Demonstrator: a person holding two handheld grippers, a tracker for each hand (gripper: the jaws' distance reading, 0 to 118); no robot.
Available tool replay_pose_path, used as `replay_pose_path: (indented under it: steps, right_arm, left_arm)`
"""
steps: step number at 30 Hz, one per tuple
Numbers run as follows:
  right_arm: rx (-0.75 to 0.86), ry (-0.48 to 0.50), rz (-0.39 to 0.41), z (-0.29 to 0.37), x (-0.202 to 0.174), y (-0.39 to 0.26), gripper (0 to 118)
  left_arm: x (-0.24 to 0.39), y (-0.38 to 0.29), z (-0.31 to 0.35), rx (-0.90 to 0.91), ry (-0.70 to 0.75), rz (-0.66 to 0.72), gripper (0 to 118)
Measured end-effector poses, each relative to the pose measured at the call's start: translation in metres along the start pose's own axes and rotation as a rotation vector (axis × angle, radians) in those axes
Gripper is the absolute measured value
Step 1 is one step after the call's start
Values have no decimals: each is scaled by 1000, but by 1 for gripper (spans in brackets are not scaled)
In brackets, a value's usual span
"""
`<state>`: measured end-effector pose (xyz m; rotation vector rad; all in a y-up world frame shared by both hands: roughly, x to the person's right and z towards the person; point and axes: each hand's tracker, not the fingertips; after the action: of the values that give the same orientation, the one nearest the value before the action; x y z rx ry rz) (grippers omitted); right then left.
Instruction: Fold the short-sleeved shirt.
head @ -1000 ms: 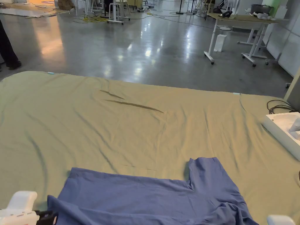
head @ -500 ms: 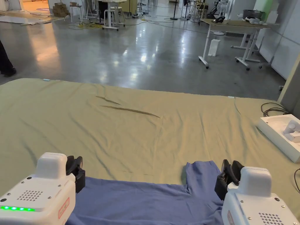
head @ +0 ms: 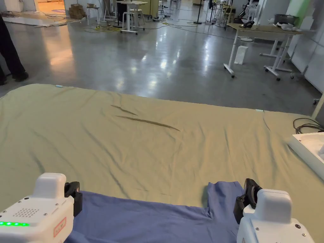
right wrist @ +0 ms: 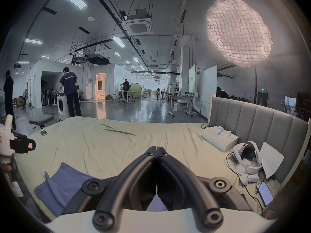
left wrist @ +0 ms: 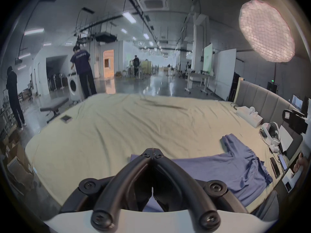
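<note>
Above the blue short-sleeved shirt [head: 152, 218] my fingers are pressed together on both sides, pinching nothing: the left gripper [left wrist: 152, 152] hangs over the shirt's left edge, the right gripper [right wrist: 156, 151] just beside its outstretched sleeve [head: 223, 197]. The shirt lies spread at the near edge of the bed [head: 158, 148], on the green sheet, with its right part rumpled. Well right of the shirt sit a white box [right wrist: 218, 140], a headset [right wrist: 247, 156] and a phone [right wrist: 265, 193]. My worry: closing on a rumpled layer could drag the sheet up or fold the shirt crooked.
</note>
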<state>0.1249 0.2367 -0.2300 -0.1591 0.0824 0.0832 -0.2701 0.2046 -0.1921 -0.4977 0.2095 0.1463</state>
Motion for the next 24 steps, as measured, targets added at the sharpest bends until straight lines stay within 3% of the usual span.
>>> replay_pose_path:
  steps: [9,10,14,16,18,24]
  right_arm:
    - [-86,10,33,-28,-5,-13,0]
    - [-96,9,37,-31,-4,-14,0]
    - [-138,-7,53,-43,-1,-22,0]
    - [-160,-19,60,-48,2,-26,0]
    - [-175,-31,61,-51,6,-30,0]
    - [-226,-60,64,-60,18,-41,0]
  left_arm:
    - [-63,17,-141,-390,-9,-14,1]
    - [-64,19,-151,-409,-22,-8,6]
    - [-72,21,-201,-554,-27,26,56]
    - [-73,18,-221,-574,-24,20,57]
    - [-70,13,-236,-617,-21,1,68]
    - [-59,-8,-269,-708,0,-41,70]
